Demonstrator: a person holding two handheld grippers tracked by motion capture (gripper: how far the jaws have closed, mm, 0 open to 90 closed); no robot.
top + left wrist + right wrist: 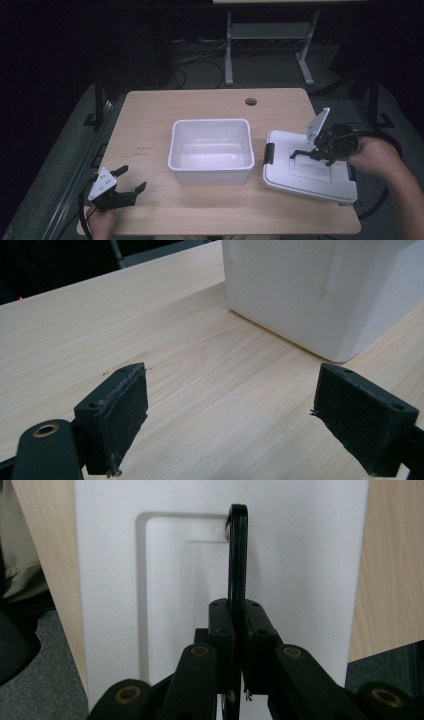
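Note:
An empty white plastic bin (210,176) stands at the middle of the wooden table (150,125). To its right lies a white lid (287,177) with a thin black handle (237,555) standing up from its recessed centre. My right gripper (301,154) is shut on that handle, its jaws pressed on both sides of it (236,611). I cannot tell whether the lid (300,555) is raised off the table. My left gripper (132,178) is open near the front left corner, with nothing between its pads (117,415). It points at the bin's corner (310,290).
A black latch (269,152) sits on the lid's left end. The lid's near right corner reaches the table's front right edge. A cable hole (250,102) is at the back of the table. Another table's metal legs (229,55) and cables stand on the floor beyond.

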